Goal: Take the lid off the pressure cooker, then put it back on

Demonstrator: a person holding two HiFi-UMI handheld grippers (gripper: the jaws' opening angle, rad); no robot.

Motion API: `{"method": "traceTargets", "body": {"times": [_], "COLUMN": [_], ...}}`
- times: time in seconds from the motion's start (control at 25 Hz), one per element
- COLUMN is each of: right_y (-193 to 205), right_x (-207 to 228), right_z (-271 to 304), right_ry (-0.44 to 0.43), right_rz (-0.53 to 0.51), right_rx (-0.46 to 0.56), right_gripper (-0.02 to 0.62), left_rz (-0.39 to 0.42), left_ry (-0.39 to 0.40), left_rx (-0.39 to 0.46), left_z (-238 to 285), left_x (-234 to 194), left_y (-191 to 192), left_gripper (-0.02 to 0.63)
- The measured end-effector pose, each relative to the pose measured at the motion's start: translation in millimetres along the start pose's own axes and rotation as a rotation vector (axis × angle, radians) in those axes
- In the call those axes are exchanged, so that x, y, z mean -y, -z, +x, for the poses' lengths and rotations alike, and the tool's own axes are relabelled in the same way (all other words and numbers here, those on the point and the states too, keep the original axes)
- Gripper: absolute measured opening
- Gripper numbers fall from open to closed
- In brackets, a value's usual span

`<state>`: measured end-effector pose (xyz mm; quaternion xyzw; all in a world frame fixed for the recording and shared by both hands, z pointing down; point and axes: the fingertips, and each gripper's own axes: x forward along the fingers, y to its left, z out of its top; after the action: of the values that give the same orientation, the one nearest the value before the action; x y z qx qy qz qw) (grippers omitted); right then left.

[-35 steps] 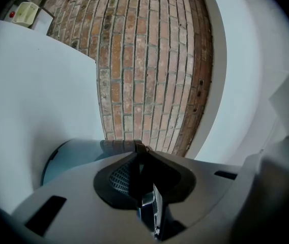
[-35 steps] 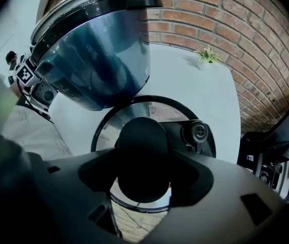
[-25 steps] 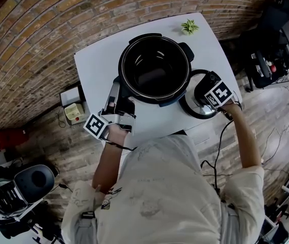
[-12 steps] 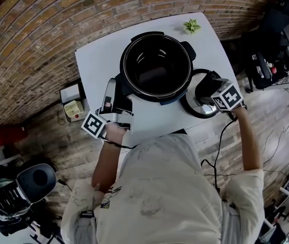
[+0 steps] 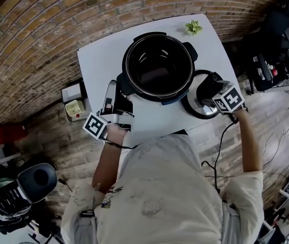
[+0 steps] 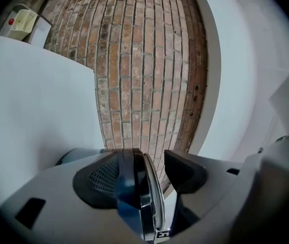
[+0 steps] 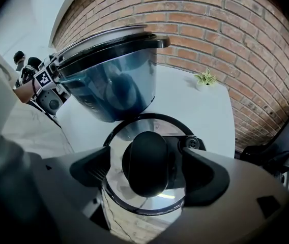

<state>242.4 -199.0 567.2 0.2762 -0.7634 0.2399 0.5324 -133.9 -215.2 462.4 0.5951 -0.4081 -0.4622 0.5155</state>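
While the left gripper (image 5: pixel 115 99) is opening its jaws around the rim of the pressure cooker (image 5: pixel 157 98) at its 8 o'clock, the right gripper (image 5: pixel 209 89) hangs over the lid (image 5: pixel 190 108), jaws apart, knob (image 7: pixel 145 161) between them, ungripped. Lid lies flat on the table (image 5: pixel 101 60) at the cooker's 4 o'clock, so the right hand's nearer.

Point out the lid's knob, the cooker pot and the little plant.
lid knob (image 7: pixel 145 162): right gripper view, centre of the black knob.
pressure cooker pot (image 5: pixel 126 67): head view, left part of its rim.
small plant (image 5: pixel 193 27): head view, green leaves.
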Motion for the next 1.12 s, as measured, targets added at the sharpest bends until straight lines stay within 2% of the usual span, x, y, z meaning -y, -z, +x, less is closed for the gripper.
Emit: {"method": "traceTargets", "body": {"times": [0.12,0.36,0.72,0.8,0.84,0.88,0.92,0.96,1.12], "right_y": [1,1,3,3,2,2,2,3,3], "right_x": [6,7,4,4,5,7,8,10,11], "right_z": [-2,-1,16,20,21,22,23,24,25], "right_ry": [0.03,0.026,0.002,-0.001,0.004,0.012,0.02,0.022,0.03], "right_rz": [0.003,0.007,-0.012,-0.015,-0.018,-0.024,-0.029,-0.031,-0.022], "right_rx": [-0.009,-0.02,-0.069,-0.074,-0.075,-0.076,-0.079,-0.082,-0.102], "right_gripper": [0.433,0.433,0.431,0.43,0.419,0.374,0.297,0.298,0.296], "left_rz": [-0.001,0.005,0.016,0.019,0.019,0.018,0.022,0.032,0.077], "left_ry": [-0.003,0.002,-0.016,-0.032,-0.042,-0.054,-0.067,-0.079,-0.086], "left_rx": [0.001,-0.015,-0.098,-0.108,-0.112,-0.116,-0.121,-0.129,-0.173], "left_z": [0,5,17,16,16,15,14,14,16], "left_x": [-1,2,2,-1,-2,-4,-7,-9,-6], "left_y": [0,3,22,22,22,23,23,24,25], "left_gripper": [0.284,0.284,0.281,0.263,0.247,0.222,0.196,0.159,0.131]}}
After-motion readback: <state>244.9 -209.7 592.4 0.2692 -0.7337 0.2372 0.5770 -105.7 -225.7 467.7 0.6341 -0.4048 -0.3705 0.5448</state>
